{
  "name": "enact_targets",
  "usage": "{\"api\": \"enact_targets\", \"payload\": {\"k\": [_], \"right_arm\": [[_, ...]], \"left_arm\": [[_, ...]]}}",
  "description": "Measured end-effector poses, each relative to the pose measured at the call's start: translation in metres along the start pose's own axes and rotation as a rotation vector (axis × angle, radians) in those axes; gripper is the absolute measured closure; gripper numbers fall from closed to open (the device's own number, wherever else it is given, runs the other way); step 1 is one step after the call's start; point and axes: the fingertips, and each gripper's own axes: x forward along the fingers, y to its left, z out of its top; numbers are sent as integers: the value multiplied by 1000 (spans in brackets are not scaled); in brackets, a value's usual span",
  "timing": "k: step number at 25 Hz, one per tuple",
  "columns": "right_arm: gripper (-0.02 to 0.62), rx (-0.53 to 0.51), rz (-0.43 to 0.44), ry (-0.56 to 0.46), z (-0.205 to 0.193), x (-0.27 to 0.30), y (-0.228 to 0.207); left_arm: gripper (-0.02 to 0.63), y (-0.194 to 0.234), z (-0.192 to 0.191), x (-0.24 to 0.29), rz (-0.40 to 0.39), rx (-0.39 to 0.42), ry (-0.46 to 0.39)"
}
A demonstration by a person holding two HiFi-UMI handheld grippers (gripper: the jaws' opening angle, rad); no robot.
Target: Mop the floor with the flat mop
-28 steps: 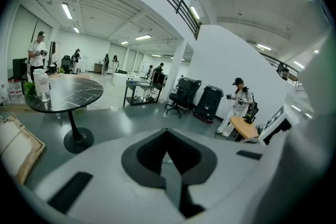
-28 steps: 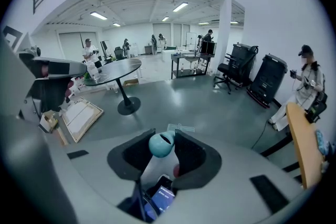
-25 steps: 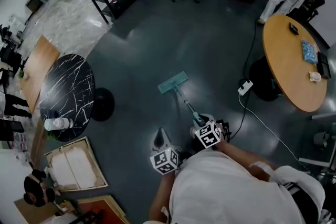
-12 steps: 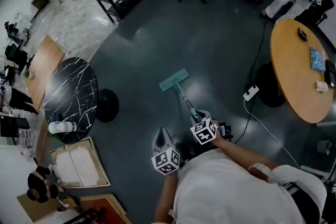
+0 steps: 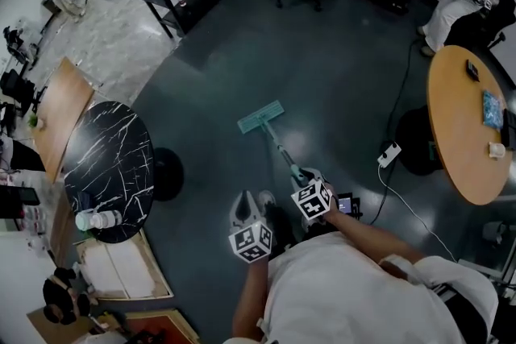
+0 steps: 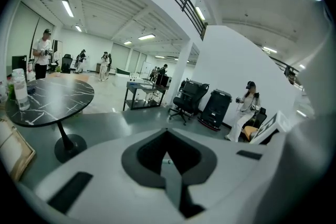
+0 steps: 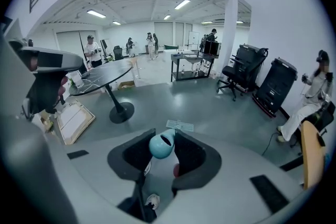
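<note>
Flat mop (image 5: 278,146): head view, pad (image 5: 261,117) down on floor (image 5: 339,68), well ahead of both grippers, pole (image 5: 285,158) slanting back into right gripper (image 5: 301,176); left gripper (image 5: 244,212) just beside, off the pole. Left gripper view: jaws closed together, nothing between. Right gripper view: clamped round teal handle end (image 7: 160,145), pad straight ahead.

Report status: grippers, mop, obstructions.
Right gripper shut on teal flat mop handle; left gripper shut, empty. Mop head flat on dark floor. White power strip and cable to its right.
</note>
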Motion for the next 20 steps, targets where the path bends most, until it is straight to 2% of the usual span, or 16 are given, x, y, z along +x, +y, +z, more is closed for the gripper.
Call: {"api": "enact_targets", "payload": {"k": [9,14,20], "right_arm": [[477,1,-44,-11,103,106,-21],[479,0,-74,-13,146,162,-41],[480,0,-107,-18,180,210,-60]], "left_arm": [[601,46,64,101,-57,34,-2],[601,58,79,127,-75,22,-6],[601,70,79,134,-83,31,12]]}}
